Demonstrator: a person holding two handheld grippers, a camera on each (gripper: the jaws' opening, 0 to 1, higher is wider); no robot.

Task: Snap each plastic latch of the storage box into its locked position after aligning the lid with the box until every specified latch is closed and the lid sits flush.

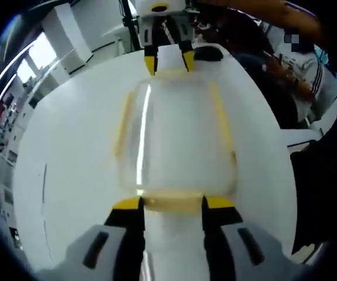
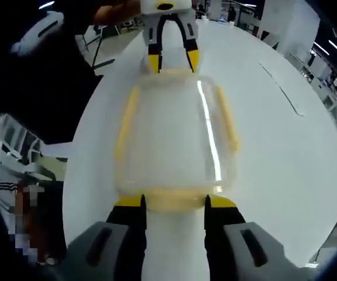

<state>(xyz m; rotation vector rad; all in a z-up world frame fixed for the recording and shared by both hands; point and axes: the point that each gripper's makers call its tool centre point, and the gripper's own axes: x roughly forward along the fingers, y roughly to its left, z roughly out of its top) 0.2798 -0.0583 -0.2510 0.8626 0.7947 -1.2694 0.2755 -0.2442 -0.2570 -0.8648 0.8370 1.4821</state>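
**Both grippers at opposite end latches of the clear box**

Left gripper (image 1: 171,202) stands with its yellow-tipped jaws spread wide, one at each side of the pale yellow end latch (image 1: 171,204) of the clear rectangular plastic storage box (image 1: 174,137); whether the tips touch it I cannot tell. Opposite it, the right gripper (image 2: 174,202) has its jaws equally wide about the far end latch (image 2: 174,202), and shows across the box in the left gripper view. Centred on the round white table (image 1: 69,175), the box wears its transparent lid (image 2: 174,129), with yellow latches along both long sides. A person's sleeve is seen beyond the table
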